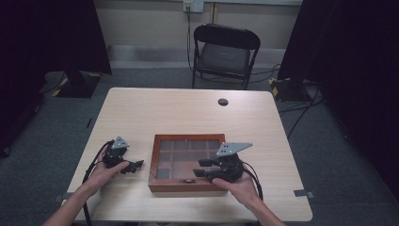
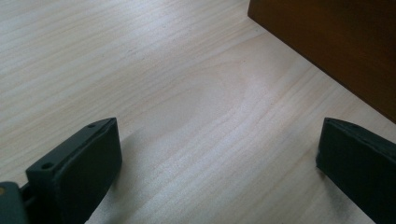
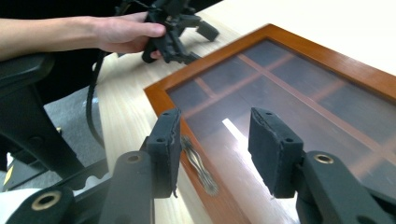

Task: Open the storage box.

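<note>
Reaching for the box clasp
Right gripper (image 3: 212, 140), jaws half open and empty, hovers over the wooden box's (image 1: 157, 184) near edge; next, pinch the metal clasp (image 3: 198, 163). Left gripper (image 1: 126, 165) rests wide open, empty, left of it

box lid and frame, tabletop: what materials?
Box frame: looks like reddish-brown wood, glossy varnish. Lid panel: likely glass or clear plastic, since it reflects light and dividers show through. Tabletop: pale wood grain, possibly laminate, matte.
</note>
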Demonstrator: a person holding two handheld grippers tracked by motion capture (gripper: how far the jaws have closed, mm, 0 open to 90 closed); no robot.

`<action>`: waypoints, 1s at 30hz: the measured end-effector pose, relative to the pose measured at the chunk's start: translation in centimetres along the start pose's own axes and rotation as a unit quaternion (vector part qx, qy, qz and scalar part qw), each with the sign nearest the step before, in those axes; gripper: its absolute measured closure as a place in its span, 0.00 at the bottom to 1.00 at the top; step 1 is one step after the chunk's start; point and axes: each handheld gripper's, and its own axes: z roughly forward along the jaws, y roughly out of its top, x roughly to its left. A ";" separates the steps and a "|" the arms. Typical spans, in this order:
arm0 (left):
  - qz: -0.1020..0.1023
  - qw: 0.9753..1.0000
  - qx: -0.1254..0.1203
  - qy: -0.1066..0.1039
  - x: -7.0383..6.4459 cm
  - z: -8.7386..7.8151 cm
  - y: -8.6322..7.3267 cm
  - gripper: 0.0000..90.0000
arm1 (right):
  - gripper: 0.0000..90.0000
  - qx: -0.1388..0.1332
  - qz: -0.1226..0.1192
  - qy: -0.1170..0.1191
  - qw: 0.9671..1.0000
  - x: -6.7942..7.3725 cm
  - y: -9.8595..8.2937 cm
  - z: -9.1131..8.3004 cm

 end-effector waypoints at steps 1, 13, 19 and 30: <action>-0.001 1.000 -0.001 -0.001 0.0 0.0 0.0 0.00 | 0.64 0.004 -0.004 0.003 1.000 0.1 0.3 0.3; 0.000 1.000 -0.001 -0.001 0.0 0.0 0.0 0.00 | 0.79 0.032 -0.015 0.041 0.999 0.4 0.1 3.4; 0.000 1.000 -0.001 -0.001 0.0 0.0 0.0 0.00 | 0.85 0.060 -0.023 0.043 0.997 0.3 -0.7 4.1; -0.003 1.000 -0.001 -0.002 0.0 0.0 0.0 0.00 | 0.88 0.089 -0.038 0.026 0.995 0.1 -1.8 4.2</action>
